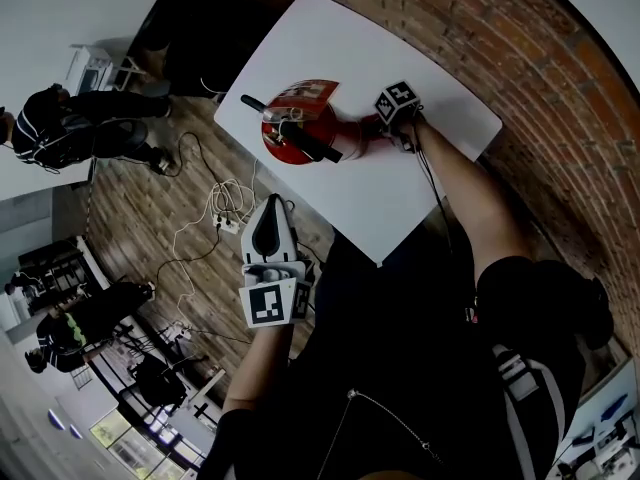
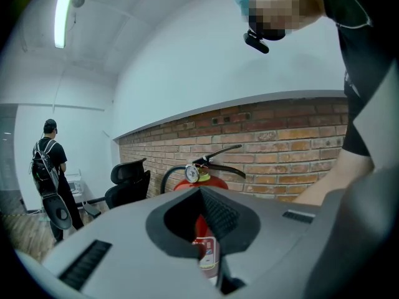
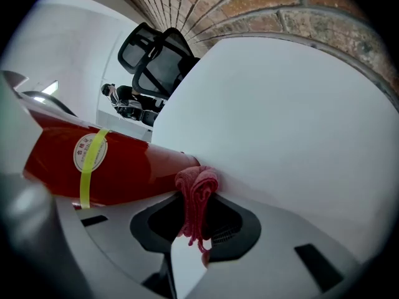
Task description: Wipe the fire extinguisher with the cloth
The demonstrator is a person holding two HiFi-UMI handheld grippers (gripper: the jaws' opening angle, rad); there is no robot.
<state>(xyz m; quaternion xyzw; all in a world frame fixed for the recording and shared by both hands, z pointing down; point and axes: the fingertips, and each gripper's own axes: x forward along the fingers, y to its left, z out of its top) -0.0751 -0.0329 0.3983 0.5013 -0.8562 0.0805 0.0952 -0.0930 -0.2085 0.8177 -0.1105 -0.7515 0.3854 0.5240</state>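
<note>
A red fire extinguisher (image 1: 298,131) with a black handle and hose stands on the white table (image 1: 400,193). My right gripper (image 1: 372,128) is shut on a pink-red cloth (image 3: 196,190), and the cloth is pressed against the lower side of the extinguisher's body (image 3: 118,167) near the tabletop. My left gripper (image 1: 268,213) hangs off the table's near edge over the floor, apart from the extinguisher. Its jaws stand nearly together with nothing between them. In the left gripper view the extinguisher (image 2: 201,178) shows past that gripper (image 2: 207,257), with its gauge and lever on top.
A brick wall (image 1: 520,78) runs behind the table. A black office chair (image 2: 129,184) stands at the table's far end. Cables and a power strip (image 1: 226,223) lie on the wooden floor. A person (image 2: 50,170) stands at the left, and others sit further off (image 1: 70,128).
</note>
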